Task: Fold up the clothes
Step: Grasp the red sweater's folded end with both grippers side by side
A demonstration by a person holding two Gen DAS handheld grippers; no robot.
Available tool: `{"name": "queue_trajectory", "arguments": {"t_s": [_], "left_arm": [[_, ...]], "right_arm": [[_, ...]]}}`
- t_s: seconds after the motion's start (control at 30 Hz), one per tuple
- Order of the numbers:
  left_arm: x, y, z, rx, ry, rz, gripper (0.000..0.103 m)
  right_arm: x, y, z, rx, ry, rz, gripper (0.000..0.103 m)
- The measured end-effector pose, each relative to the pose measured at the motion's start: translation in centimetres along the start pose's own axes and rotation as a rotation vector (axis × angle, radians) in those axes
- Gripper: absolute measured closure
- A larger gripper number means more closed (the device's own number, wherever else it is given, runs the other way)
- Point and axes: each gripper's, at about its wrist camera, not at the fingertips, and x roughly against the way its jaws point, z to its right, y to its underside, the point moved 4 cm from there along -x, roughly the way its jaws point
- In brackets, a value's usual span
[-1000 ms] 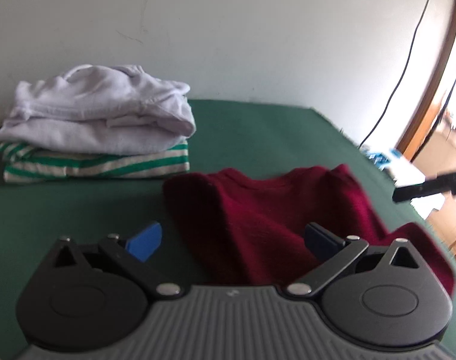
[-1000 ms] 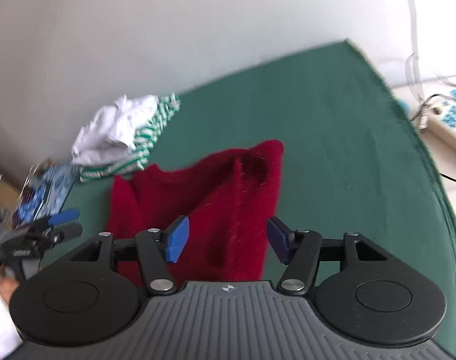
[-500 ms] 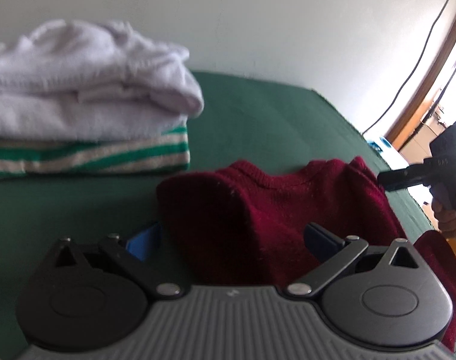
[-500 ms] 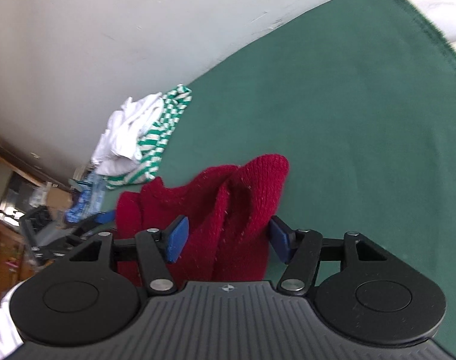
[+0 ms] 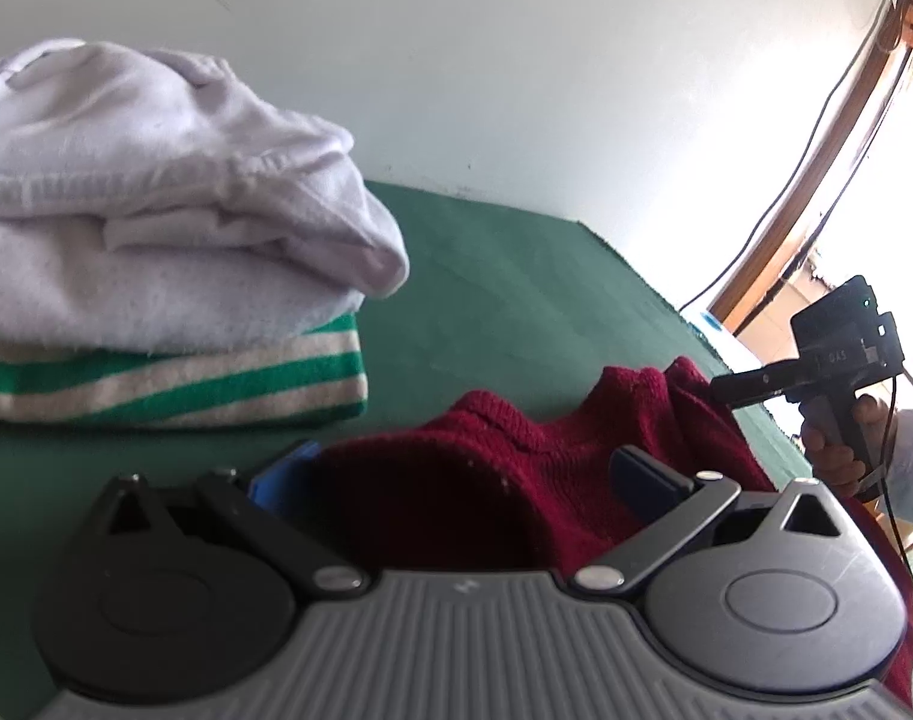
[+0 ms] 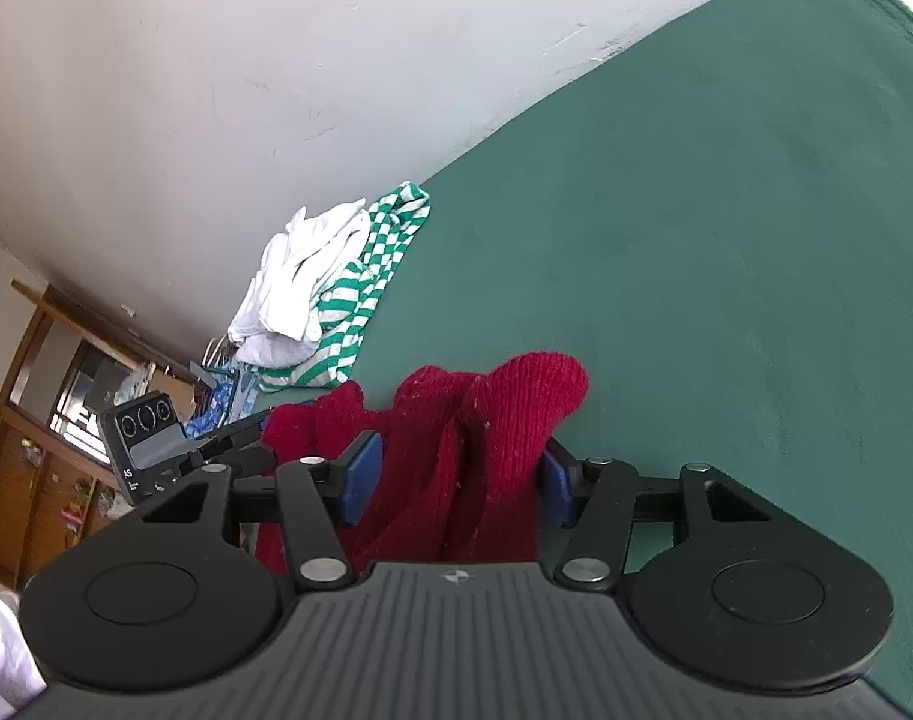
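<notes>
One hand (image 5: 840,438) — left view only

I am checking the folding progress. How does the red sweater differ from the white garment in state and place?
The red sweater is bunched and unfolded; the white garment is folded. The sweater lies between both grippers' open fingers; the white garment rests on a green striped garment, away from them. Both are on the green cloth.
</notes>
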Motion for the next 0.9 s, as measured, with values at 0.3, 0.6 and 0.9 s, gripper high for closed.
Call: {"name": "queue_trajectory", "arguments": {"t_s": [0.3,0.6,0.9], "left_arm": [[0.8,0.3,0.5,-0.011,-0.004,0.004,0.001],[1.3,0.3,0.6,-0.024,0.005,-0.006,0.002],[1.3,0.5,0.4,0.052,-0.017,0.029,0.035]], "right_arm": [[-1.1,-1.2,0.4,0.017,-0.014,-0.058,0.058],[-0.4,-0.3,1.8,0.034,0.003,0.006,0.095],[-0.2,0.3,1.6,0.078,0.014,0.059,0.095]]}}
